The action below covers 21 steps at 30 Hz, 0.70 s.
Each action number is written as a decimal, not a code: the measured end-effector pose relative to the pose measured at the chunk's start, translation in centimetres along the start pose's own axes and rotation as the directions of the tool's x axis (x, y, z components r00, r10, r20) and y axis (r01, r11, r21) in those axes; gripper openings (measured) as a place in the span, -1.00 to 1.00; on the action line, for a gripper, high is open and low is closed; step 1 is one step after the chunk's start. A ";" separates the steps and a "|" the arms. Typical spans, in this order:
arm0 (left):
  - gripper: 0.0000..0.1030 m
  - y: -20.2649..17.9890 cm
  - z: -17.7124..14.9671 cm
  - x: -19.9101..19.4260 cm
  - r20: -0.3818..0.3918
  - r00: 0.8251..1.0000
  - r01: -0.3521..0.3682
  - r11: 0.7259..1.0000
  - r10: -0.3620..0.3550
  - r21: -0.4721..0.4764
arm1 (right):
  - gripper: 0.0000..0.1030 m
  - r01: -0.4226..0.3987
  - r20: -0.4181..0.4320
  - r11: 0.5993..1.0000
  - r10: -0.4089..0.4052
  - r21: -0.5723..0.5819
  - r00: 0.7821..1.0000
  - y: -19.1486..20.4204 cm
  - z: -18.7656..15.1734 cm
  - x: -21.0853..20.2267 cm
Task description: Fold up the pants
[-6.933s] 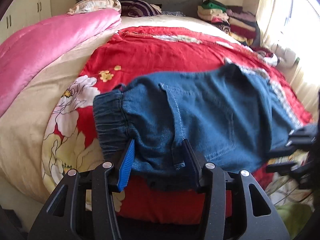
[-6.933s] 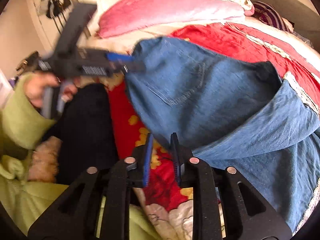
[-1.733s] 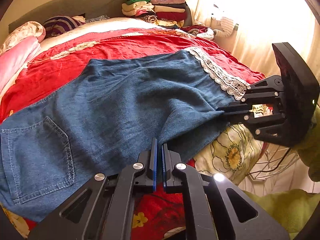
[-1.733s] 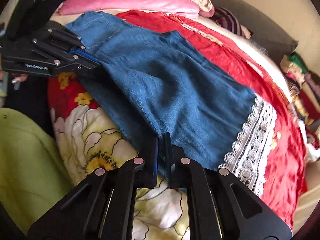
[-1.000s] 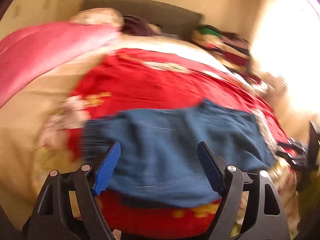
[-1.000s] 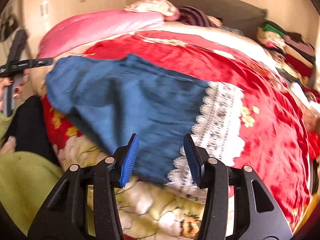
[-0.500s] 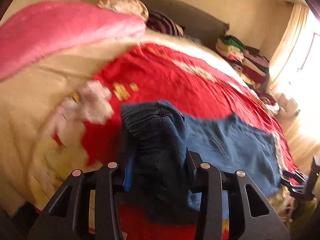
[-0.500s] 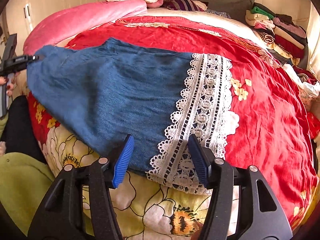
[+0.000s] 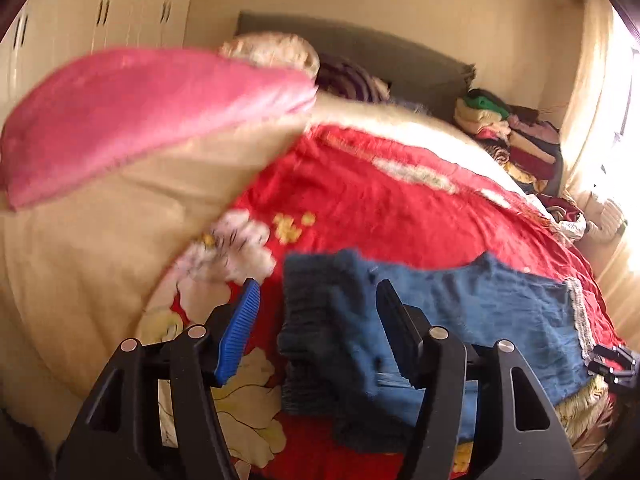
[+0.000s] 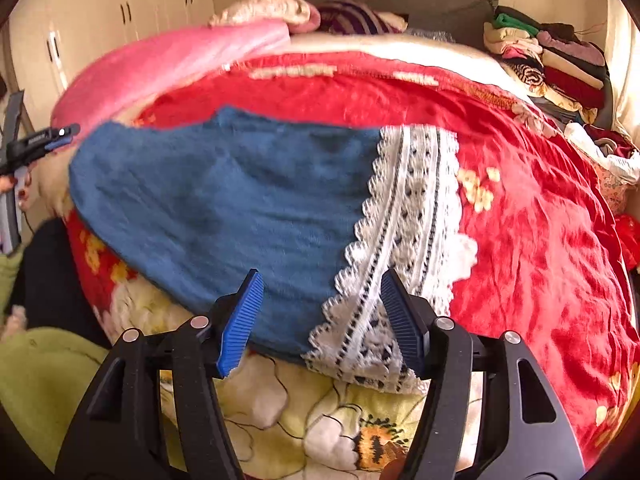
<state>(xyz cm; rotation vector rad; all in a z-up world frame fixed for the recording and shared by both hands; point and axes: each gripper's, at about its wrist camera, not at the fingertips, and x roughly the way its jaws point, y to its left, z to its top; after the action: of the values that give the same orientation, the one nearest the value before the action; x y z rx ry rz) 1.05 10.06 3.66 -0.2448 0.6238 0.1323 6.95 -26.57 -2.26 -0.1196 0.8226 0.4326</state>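
1. Pants [image 10: 224,208], blue denim with a white lace cuff [image 10: 400,240], lie stretched across the near edge of the red floral bedspread [image 10: 540,220], already doubled lengthwise as far as the views show.
2. Waistband [image 9: 316,320] sits bunched and rumpled at one end of the pants, the lace cuff at the other, near the bedspread's front edge.
3. Left gripper [image 9: 320,328] has just been opening; its fingers stand apart around the waistband, with a gap on the blue-pad side.
4. Right gripper [image 10: 322,320] has also just been opening, spread over the cuff without pinching.
5. Judged progress: the end-to-end fold remains.
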 end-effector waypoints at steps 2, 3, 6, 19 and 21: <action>0.16 -1.8 0.0 -0.9 0.001 0.999 0.053 0.998 -0.053 0.040 | 0.05 -0.019 0.012 1.000 0.020 -0.008 1.000 0.5 0.3 -0.2; 0.16 -2.8 -0.2 -1.0 -0.014 0.996 0.092 0.994 -0.091 0.064 | 0.06 -0.024 0.011 1.000 0.024 -0.017 1.000 0.8 0.4 -0.1; 0.16 -6.3 -1.3 -0.4 -0.089 0.978 0.200 0.972 -0.190 0.126 | 0.07 -0.040 -0.010 0.999 0.040 -0.028 0.999 1.4 0.5 0.5; 0.36 -11.7 -7.7 6.1 -0.343 0.925 0.274 0.915 -0.165 0.297 | 0.14 -0.043 -0.084 0.998 0.046 0.040 0.995 0.2 -0.4 1.4; 0.41 -11.9 -6.9 5.4 -0.331 0.925 0.288 0.915 -0.188 0.284 | 0.15 -0.057 -0.028 0.996 0.059 0.065 0.998 -0.7 0.6 0.2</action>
<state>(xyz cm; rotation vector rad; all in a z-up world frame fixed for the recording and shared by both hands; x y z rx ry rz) 3.88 -2.99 -2.74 -0.0145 0.8983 -0.2532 7.76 -26.96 -2.01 -0.0435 0.8703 0.4595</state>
